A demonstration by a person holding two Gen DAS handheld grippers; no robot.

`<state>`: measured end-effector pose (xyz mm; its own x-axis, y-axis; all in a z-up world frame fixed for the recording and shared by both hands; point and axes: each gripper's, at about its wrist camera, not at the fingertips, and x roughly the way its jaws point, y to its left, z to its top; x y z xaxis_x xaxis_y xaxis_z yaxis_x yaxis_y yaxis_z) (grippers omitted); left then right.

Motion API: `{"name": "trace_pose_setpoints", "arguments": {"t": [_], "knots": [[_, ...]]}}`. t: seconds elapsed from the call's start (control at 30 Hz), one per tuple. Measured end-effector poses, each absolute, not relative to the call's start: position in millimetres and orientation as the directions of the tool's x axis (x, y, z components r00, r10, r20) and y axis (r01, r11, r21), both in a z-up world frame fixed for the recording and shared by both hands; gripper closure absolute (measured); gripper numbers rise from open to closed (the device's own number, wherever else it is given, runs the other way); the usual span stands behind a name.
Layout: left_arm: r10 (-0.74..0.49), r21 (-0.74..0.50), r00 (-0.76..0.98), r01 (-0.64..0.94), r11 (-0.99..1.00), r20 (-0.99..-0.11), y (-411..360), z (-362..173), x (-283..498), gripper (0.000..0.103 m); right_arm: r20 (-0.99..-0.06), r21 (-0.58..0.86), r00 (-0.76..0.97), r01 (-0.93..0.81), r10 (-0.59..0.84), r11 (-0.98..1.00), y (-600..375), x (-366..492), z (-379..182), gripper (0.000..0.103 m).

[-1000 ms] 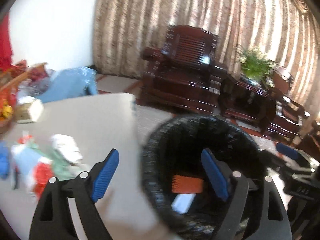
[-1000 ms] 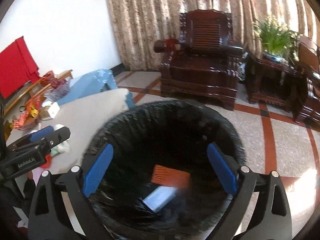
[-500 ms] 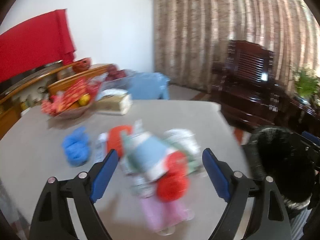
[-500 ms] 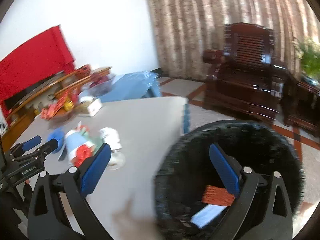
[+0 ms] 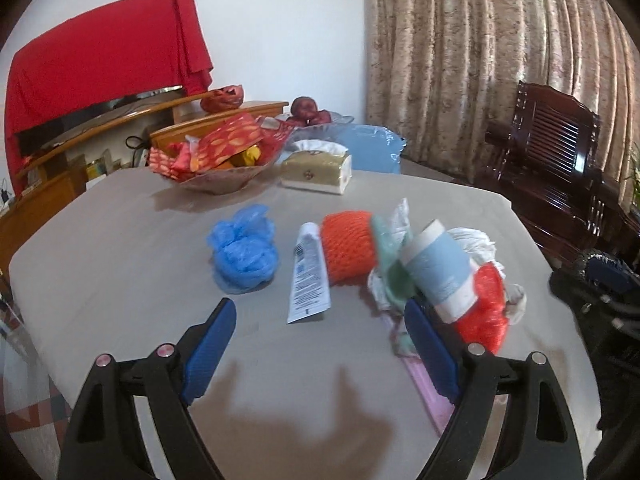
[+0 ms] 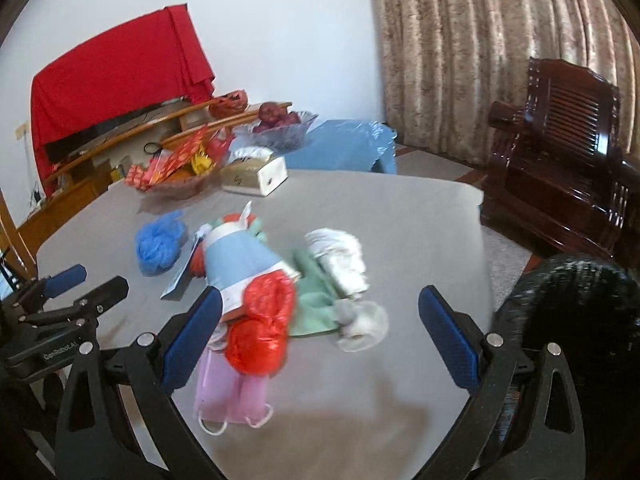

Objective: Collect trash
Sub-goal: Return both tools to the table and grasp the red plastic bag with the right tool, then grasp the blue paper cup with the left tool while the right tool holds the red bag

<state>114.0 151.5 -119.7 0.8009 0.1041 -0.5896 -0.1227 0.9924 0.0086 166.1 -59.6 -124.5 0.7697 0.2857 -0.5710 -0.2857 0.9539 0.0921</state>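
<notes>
A pile of trash lies on the grey table (image 5: pixel 120 248): a blue crumpled bag (image 5: pixel 244 254), a white tube (image 5: pixel 309 276), orange foam net (image 5: pixel 350 252), a blue-and-white paper cup (image 5: pixel 440 270), red plastic (image 5: pixel 484 312), white tissue (image 5: pixel 476 242) and a pink mask (image 6: pixel 230 394). My left gripper (image 5: pixel 320 356) is open and empty, just short of the tube. My right gripper (image 6: pixel 320 334) is open and empty, over the red plastic (image 6: pixel 264 320) and green wrapper (image 6: pixel 316 300). The black-lined trash bin (image 6: pixel 576 320) stands off the table's right edge.
A snack basket (image 5: pixel 216 160), a tissue box (image 5: pixel 318 170) and a fruit bowl (image 6: pixel 276 128) sit at the table's far side. A blue stool (image 6: pixel 348 146), a dark wooden armchair (image 6: pixel 560 152), curtains and a wooden cabinet under red cloth (image 5: pixel 100 60) stand beyond.
Both grippers have swung left from above the trash bin to face the trash pile on the table. Both stay open and empty.
</notes>
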Motion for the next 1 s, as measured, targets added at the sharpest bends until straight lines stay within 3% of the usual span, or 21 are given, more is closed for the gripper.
{"name": "trace_pose_setpoints", "arguments": {"t": [0.37,0.57,0.67,0.73,0.77,1.0], "knots": [[0.116,-0.01,0.777,-0.156,0.988,-0.619,171,-133,115,0.018,-0.664,0.078,0.694,-0.306,0.279,0.949,-32,182,-165,0.024],[0.112,-0.02,0.769,-0.16,0.987,-0.629,175,-139,115,0.018,-0.704,0.089,0.641,-0.347,0.305,0.934,-19,188,-177,0.039],[0.112,-0.02,0.769,-0.16,0.987,-0.629,175,-139,115,0.018,-0.713,0.108,0.617,-0.374,0.334,0.921,-13,191,-180,0.048],[0.112,-0.021,0.77,-0.161,0.987,-0.628,175,-139,115,0.018,-0.714,0.122,0.6,-0.402,0.361,0.908,-10,190,-180,0.064],[0.113,-0.022,0.77,-0.162,0.986,-0.628,176,-140,115,0.018,-0.714,0.127,0.592,-0.415,0.373,0.901,-8,190,-179,0.067],[0.11,-0.028,0.771,-0.163,0.986,-0.628,176,-140,116,0.018,-0.697,0.158,0.589,-0.431,0.41,0.889,-17,181,-166,0.072]]}}
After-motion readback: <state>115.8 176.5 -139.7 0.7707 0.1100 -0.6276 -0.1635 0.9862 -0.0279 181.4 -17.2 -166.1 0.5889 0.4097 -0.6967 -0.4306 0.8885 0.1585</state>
